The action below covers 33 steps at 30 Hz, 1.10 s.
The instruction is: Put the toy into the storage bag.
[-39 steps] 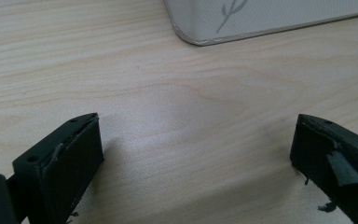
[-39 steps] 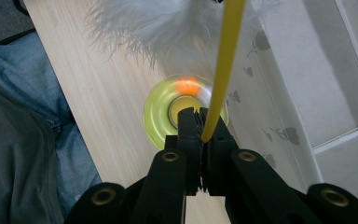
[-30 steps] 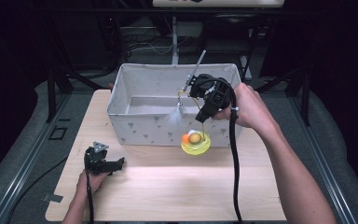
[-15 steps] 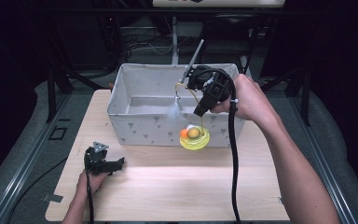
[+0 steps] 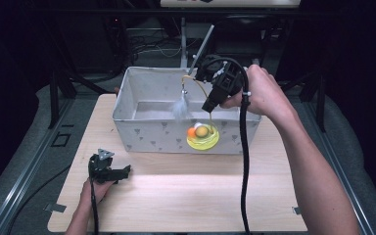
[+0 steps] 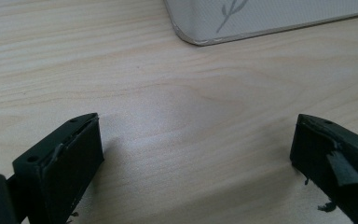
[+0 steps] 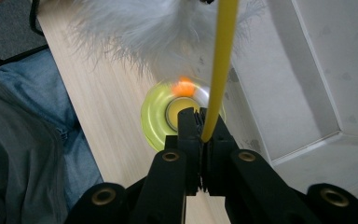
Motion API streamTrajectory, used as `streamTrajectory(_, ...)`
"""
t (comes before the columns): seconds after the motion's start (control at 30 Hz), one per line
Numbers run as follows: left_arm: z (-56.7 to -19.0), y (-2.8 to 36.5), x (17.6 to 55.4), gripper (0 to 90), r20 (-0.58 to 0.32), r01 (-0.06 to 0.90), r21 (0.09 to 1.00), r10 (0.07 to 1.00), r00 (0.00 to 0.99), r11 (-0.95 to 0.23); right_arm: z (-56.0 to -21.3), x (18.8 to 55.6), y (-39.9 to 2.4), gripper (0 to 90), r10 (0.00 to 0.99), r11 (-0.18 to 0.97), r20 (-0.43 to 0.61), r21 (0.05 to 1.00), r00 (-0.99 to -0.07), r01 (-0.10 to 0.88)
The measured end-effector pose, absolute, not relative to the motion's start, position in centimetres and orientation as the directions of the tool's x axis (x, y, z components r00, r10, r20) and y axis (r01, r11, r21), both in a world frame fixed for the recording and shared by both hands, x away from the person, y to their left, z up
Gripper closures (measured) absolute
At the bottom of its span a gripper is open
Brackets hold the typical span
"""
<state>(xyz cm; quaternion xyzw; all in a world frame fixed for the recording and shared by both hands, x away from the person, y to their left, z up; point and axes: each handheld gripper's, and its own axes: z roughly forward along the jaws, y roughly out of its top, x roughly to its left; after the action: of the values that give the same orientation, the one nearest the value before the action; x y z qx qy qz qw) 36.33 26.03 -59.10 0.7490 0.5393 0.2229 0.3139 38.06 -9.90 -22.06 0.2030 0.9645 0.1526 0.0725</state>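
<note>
A pale wooden bench with a light grain stands in a dark room. On its far half sits an open rectangular box of light grey fabric printed with small dark leaf-like marks; its inside floor looks bare. One rounded bottom corner of the box rests on the wood. Behind the bench, a slanted metal rod and loose cables stand against dark frames, though the gloom makes them hard to read. Grey floor lies beside the bench, with metal rails and bits of tape.
</note>
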Motion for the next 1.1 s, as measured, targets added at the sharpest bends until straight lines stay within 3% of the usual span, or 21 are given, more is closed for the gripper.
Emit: streamTrajectory(1.1,-59.1,26.0,36.3,2.4,-0.005,0.668,0.711,0.948,0.318,-0.221,-18.7,40.6,-10.7,88.1,0.488,0.834,-0.114,0.354,-0.865,0.423)
